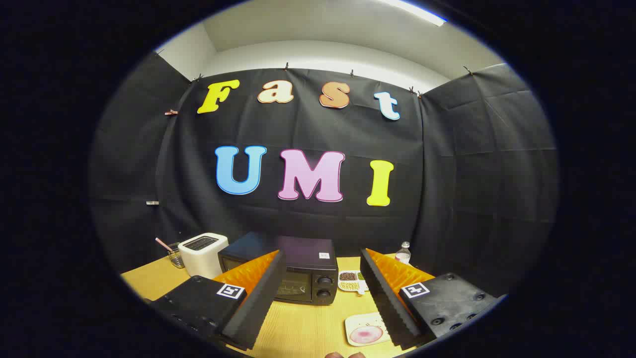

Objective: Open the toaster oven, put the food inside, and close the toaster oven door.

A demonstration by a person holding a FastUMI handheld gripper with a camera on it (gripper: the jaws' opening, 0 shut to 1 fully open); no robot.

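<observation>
Black toaster oven (303,276) sits lower centre, door shut, beyond the gripper (323,258), jaws released, holding nothing. Opening step not started; next: reach the door. Food plate (366,330) lower right.

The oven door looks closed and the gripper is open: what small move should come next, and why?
Probably move the gripper forward toward the oven door's top edge. The door is closed, the open fingers hold nothing, and the oven stands beyond them; the food on the plate cannot go in until it opens.
</observation>
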